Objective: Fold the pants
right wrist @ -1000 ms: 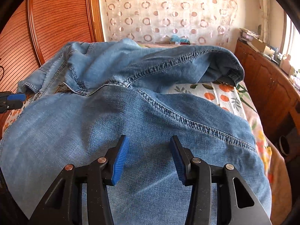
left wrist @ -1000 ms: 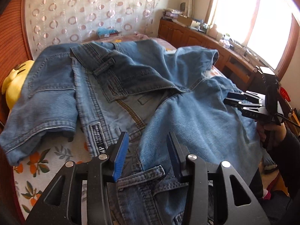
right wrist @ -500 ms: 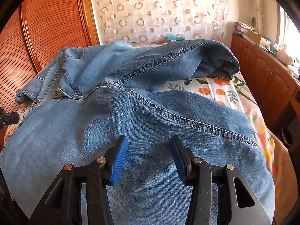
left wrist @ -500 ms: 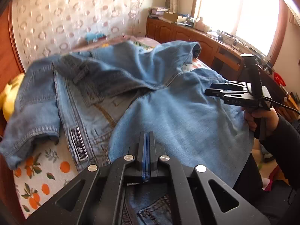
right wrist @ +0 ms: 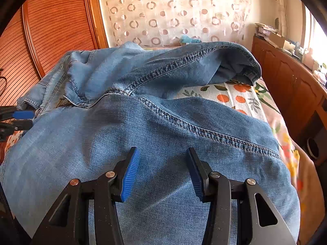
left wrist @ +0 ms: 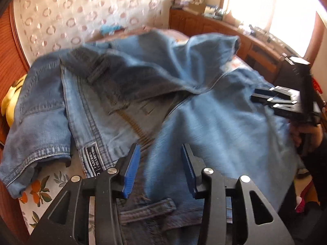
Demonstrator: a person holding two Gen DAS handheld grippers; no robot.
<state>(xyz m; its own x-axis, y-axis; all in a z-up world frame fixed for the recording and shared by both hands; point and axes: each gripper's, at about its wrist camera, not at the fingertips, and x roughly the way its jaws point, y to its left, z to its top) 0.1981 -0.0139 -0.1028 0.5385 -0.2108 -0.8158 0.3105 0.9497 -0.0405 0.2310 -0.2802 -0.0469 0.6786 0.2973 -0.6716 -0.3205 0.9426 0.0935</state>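
Currently the blue denim pants [left wrist: 204, 122] are lying crumpled across the bed with the orange-print sheet [right wrist: 235, 96], waistband and leather label toward the near left, one leg bunching toward the far right. Left gripper [left wrist: 161, 169] is hovering over the waistband area, jaws having just been opening, nothing pinched between its blue pads. Right gripper [right wrist: 161, 171] is hanging released over the near leg's smooth denim, a person's hand [left wrist: 306, 134] gripping its handle at the right.
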